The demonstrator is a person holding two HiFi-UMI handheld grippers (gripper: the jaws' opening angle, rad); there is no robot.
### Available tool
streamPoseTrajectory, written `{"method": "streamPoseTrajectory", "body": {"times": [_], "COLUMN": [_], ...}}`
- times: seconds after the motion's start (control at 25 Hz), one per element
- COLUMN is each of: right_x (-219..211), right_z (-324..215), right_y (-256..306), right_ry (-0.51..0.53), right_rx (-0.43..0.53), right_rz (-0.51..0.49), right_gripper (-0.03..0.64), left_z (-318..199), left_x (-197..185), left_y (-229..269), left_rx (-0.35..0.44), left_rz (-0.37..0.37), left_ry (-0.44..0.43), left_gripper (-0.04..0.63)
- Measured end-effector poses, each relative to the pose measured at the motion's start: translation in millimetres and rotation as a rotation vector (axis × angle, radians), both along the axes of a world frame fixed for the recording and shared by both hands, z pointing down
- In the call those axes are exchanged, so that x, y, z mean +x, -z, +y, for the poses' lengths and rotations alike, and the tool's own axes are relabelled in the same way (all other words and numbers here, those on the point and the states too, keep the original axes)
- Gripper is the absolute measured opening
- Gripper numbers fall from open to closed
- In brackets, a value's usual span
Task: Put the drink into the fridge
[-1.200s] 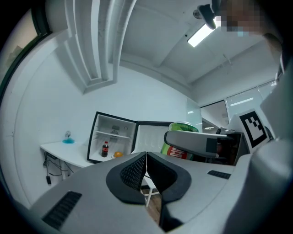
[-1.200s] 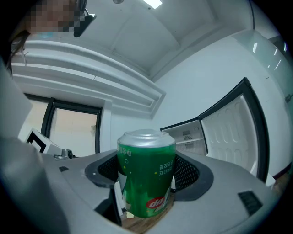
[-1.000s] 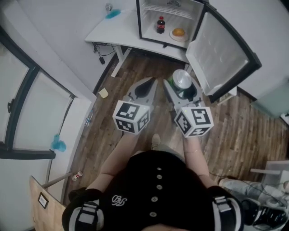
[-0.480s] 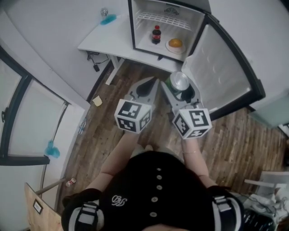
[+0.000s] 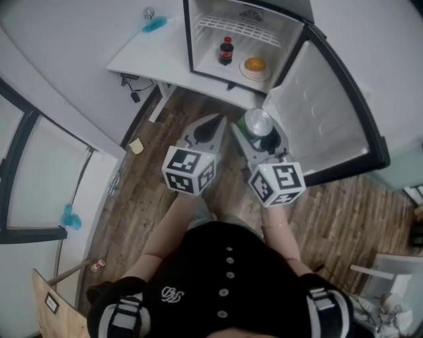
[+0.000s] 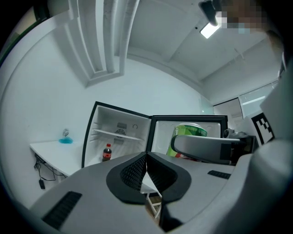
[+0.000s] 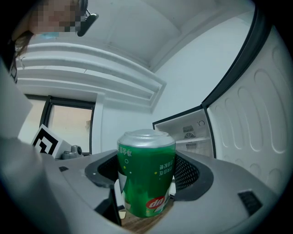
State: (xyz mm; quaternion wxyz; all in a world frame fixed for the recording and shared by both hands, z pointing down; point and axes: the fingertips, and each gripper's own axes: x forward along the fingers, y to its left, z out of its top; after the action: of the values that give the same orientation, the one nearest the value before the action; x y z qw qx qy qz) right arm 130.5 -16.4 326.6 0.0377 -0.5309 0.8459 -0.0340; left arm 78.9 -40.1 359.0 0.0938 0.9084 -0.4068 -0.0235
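A green drink can [image 5: 258, 123] [image 7: 146, 172] [image 6: 189, 132] with a silver top stands upside down between the jaws of my right gripper [image 5: 260, 134] [image 7: 147, 176], which is shut on it above the wooden floor. The left gripper [image 5: 205, 127] [image 6: 146, 171] hangs beside it, shut and empty. Ahead, the small fridge [image 5: 281, 14] [image 6: 96, 137] stands open on a white table [image 5: 155, 53]. Inside are a dark cola bottle [image 5: 226, 51] [image 6: 106, 153] and an orange [image 5: 254, 65] on a plate. The fridge door [image 5: 327, 115] [image 7: 256, 114] is swung wide to the right.
A blue object [image 5: 154, 24] [image 6: 65, 140] lies on the table's far left. Cables [image 5: 132, 89] hang under the table. A scrap of paper [image 5: 135, 146] and a small can [image 5: 97, 265] lie on the floor. A glass partition [image 5: 39, 191] runs along the left.
The fridge and table have shifted left and slightly nearer in the head view as the person steps forward. Both grippers keep their pose, the can still held.
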Motion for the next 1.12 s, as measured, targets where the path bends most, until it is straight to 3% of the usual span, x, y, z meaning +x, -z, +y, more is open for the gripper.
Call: {"method": "streamPoseTrajectory", "body": {"times": [0.64, 1.12], "right_x": [-4.8, -12.5], "right_z": [-107.8, -193.7], "right_y": [9.8, 20.2], "right_ry": [-0.028, -0.093], "right_rx": [0.035, 0.042], "right_rz": [0.002, 0.022], "right_gripper": [0.331, 0.331], "left_z": [-110.1, -200.8], "left_x": [-10.0, -14.6], "left_y": [4.7, 14.8], "left_rx": [0.012, 0.019], "left_rz": [-0.005, 0.009], "left_ry": [-0.019, -0.082], "left_gripper": [0.008, 0.008]}}
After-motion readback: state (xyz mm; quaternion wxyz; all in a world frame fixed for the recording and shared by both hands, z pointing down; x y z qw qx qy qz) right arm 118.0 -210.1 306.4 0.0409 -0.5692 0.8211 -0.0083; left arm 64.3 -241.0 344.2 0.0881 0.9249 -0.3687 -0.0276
